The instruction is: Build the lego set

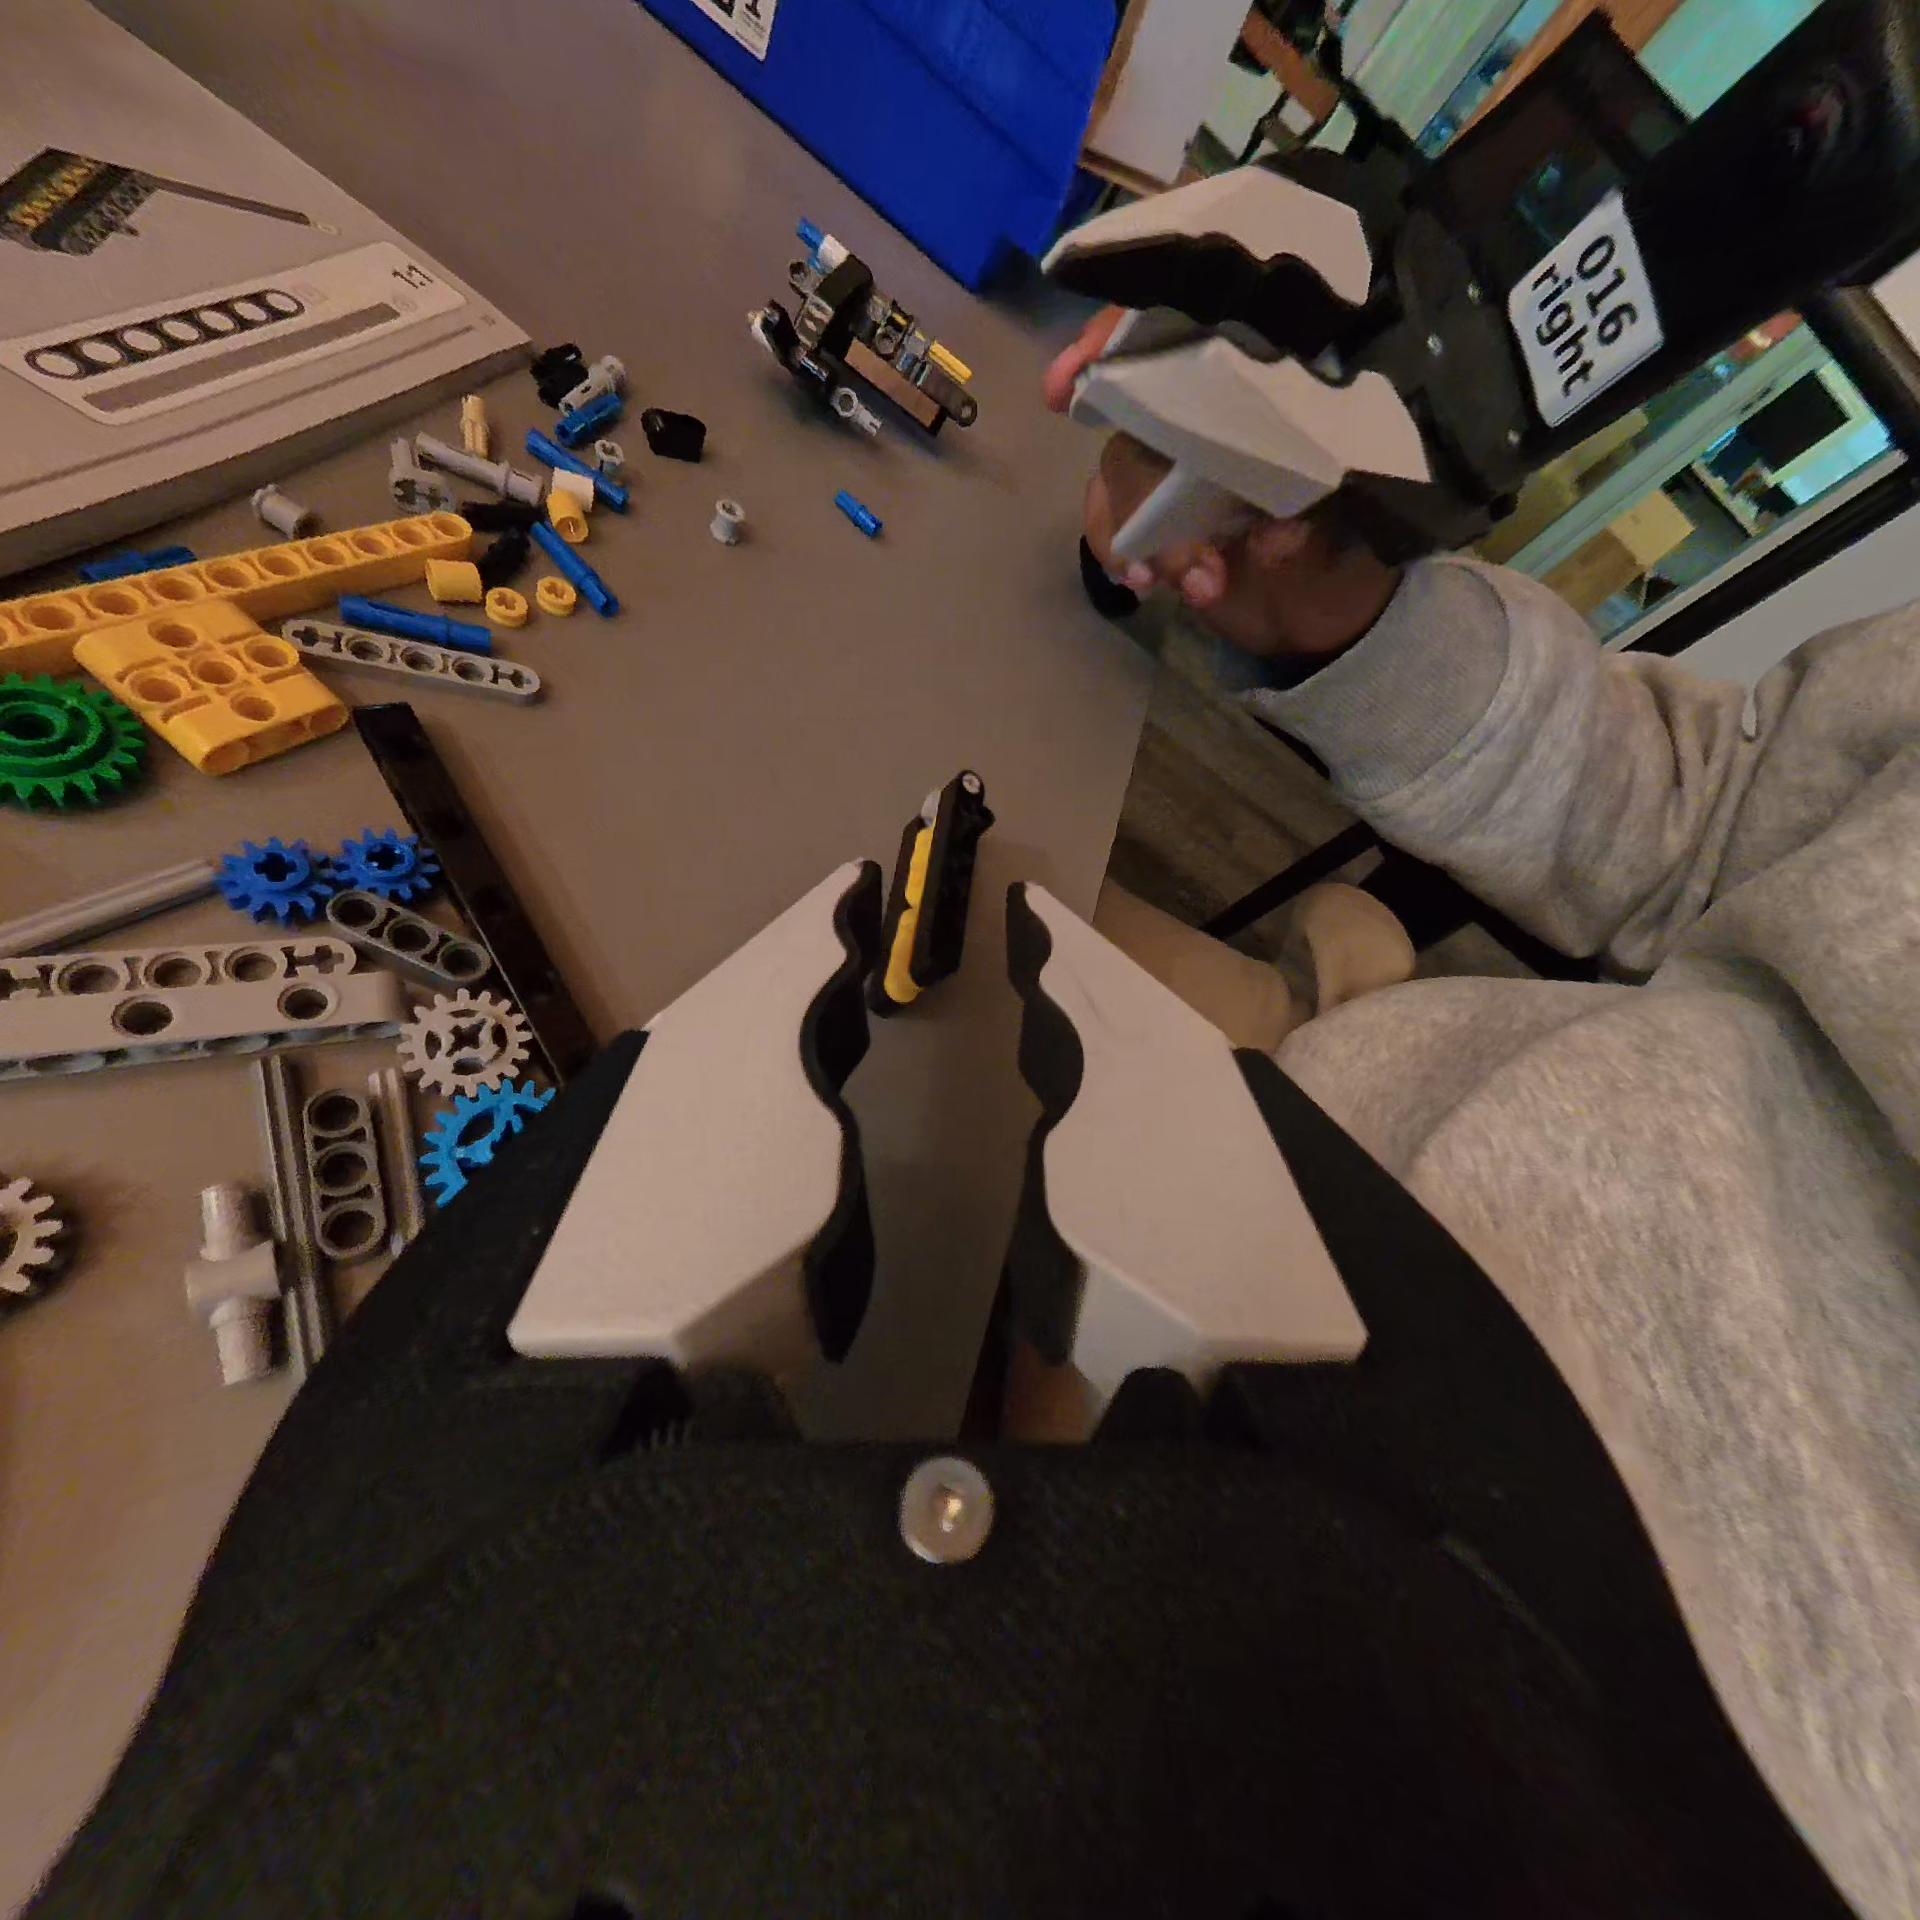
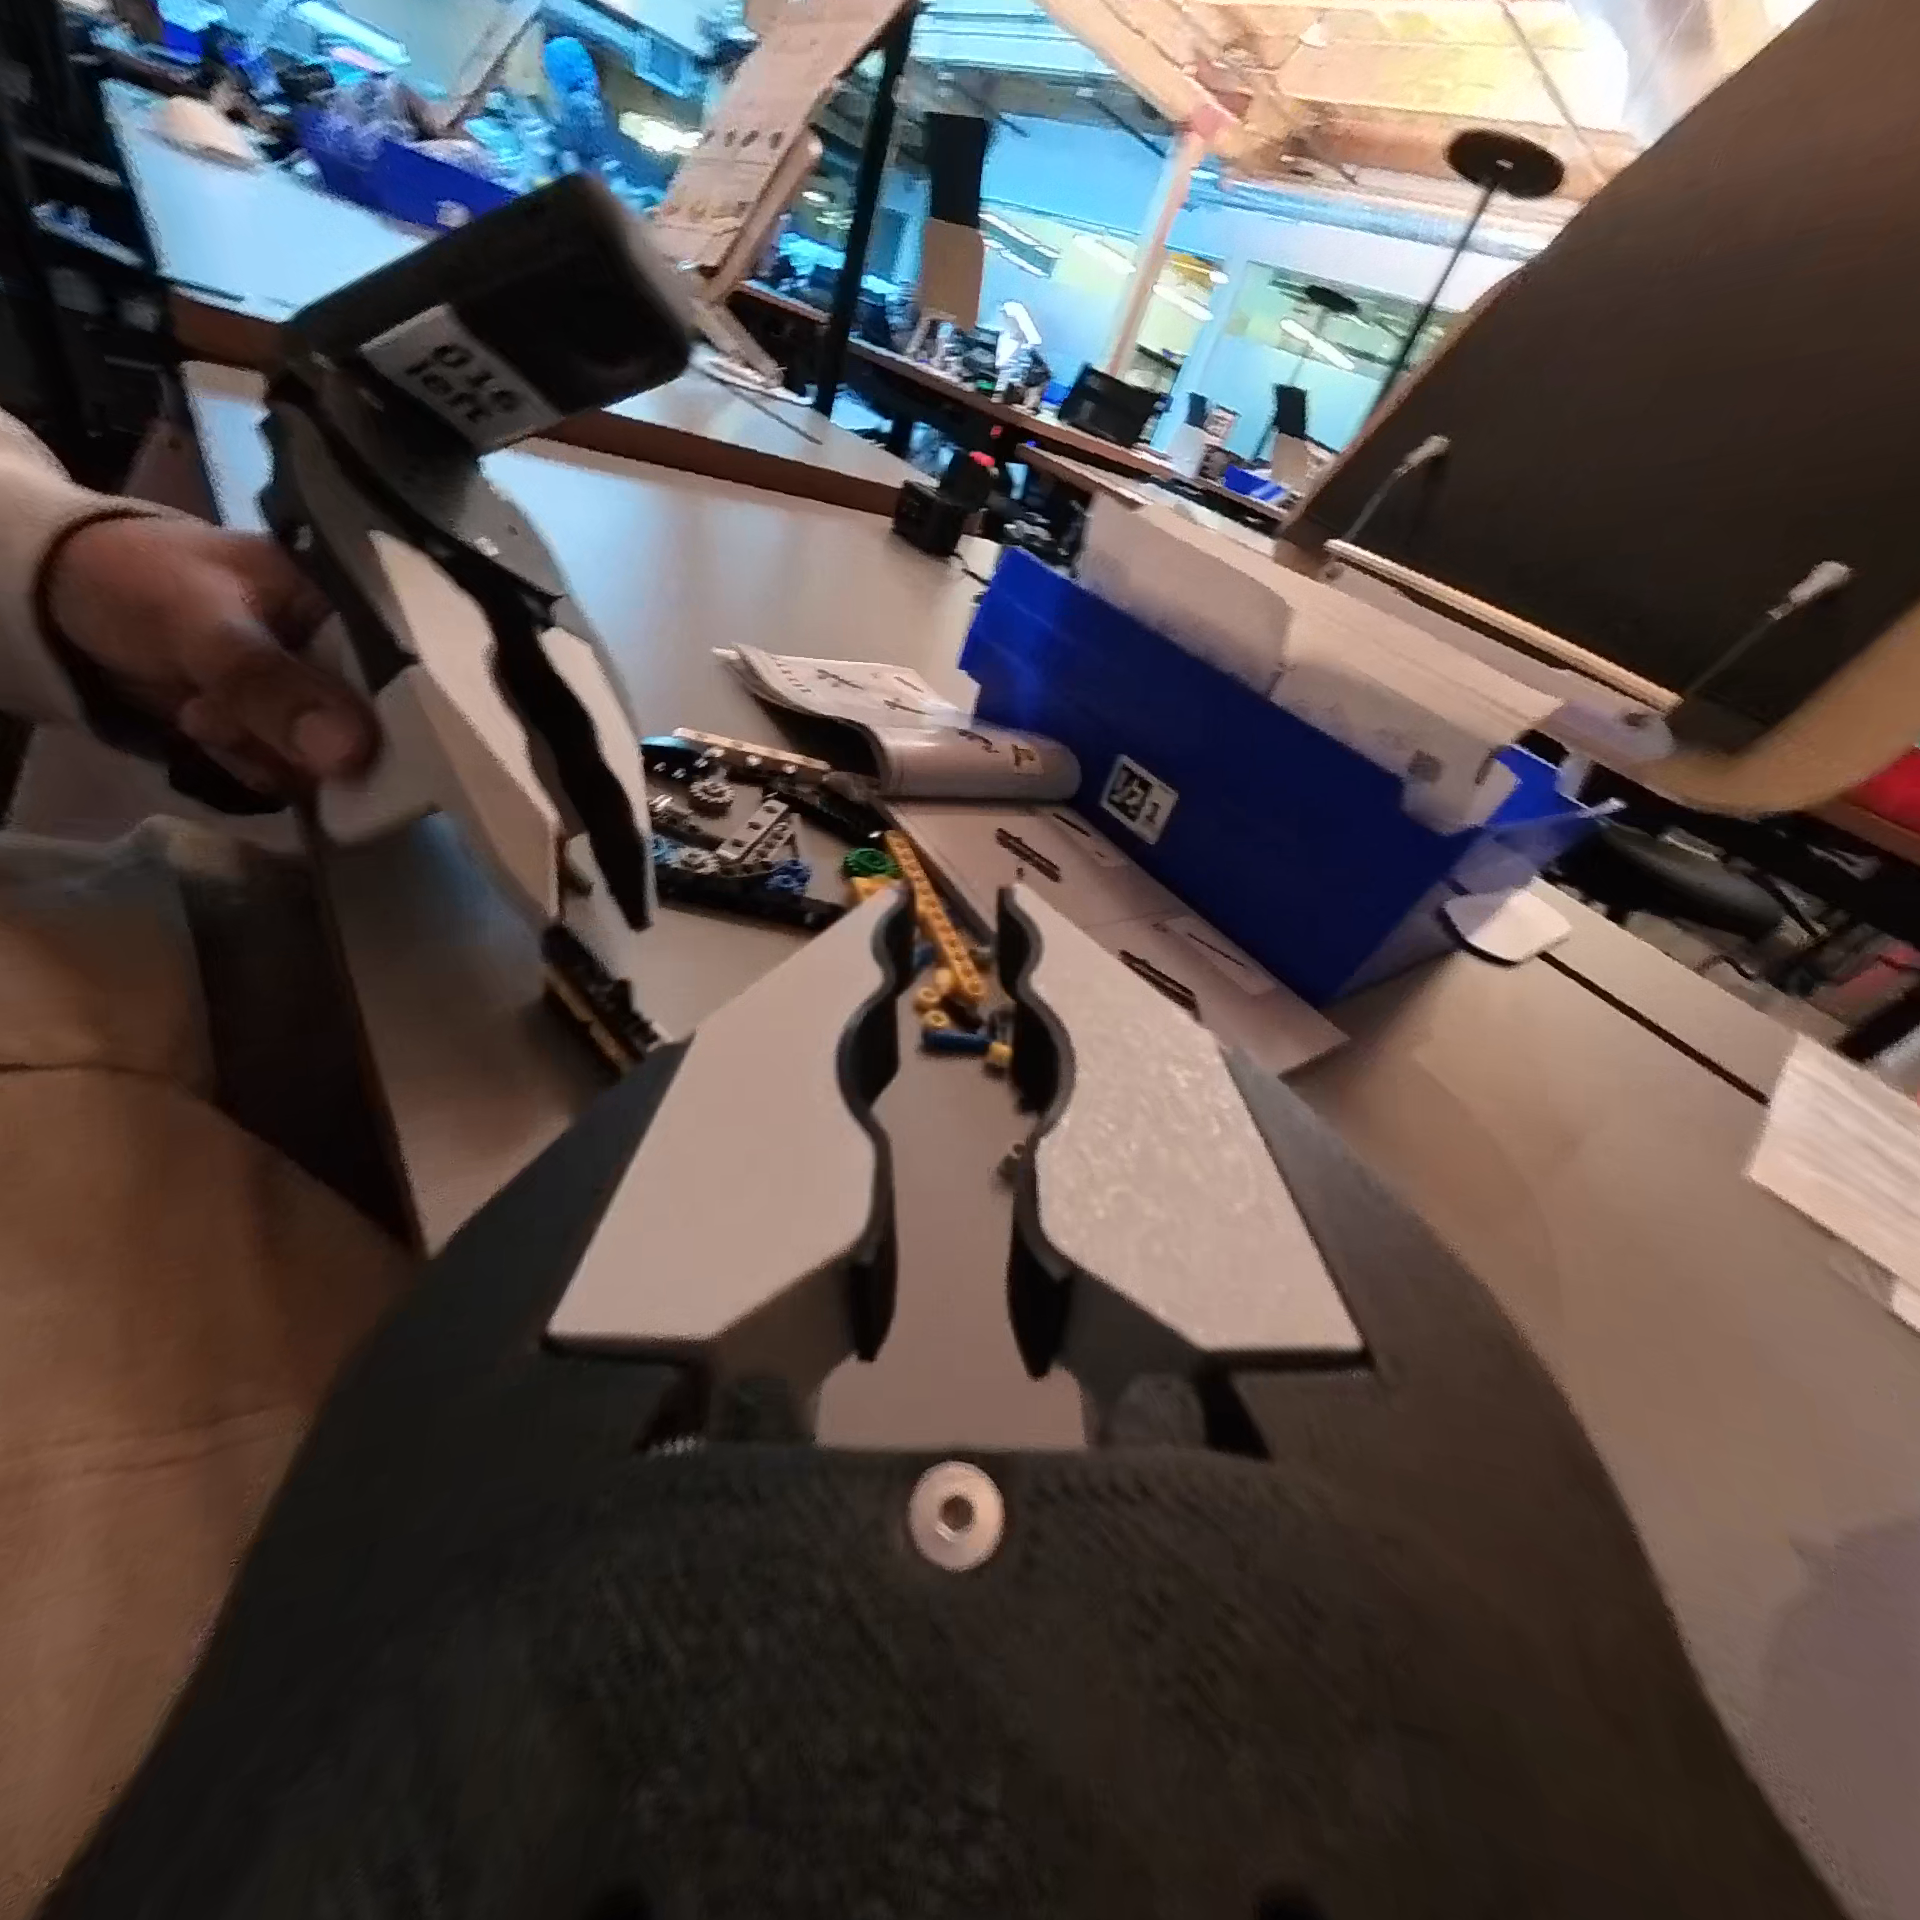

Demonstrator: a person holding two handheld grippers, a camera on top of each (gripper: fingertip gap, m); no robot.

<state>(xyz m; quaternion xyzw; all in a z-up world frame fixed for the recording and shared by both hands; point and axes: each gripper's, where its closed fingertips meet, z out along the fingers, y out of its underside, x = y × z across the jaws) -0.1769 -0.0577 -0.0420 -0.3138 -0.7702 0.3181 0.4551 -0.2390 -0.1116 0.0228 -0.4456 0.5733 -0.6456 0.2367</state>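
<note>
A small black-and-yellow lego piece (image 1: 935,883) stands between the jaws of my left gripper (image 1: 945,888), near the table's edge. It leans against the left finger, and a gap shows to the right finger. The right wrist view shows this piece (image 2: 603,1003) just below the left gripper's tips (image 2: 613,904). My right gripper (image 2: 956,909) is narrowly open and empty, held in the air above the table; it also shows in the left wrist view (image 1: 1065,327). A small partly built assembly (image 1: 862,343) lies on the table beyond.
Loose parts lie to the left: a yellow beam (image 1: 260,571), a green gear (image 1: 57,738), blue gears (image 1: 312,873) and a long black beam (image 1: 457,852). An instruction booklet (image 1: 208,312) and a blue bin (image 2: 1247,758) sit farther back. The table edge (image 1: 1127,727) runs beside a person's lap. The tips of one gripper are about 11 cm away from the tips of the other. To the green gear (image 1: 57,738): left tips about 12 cm, right tips about 15 cm.
</note>
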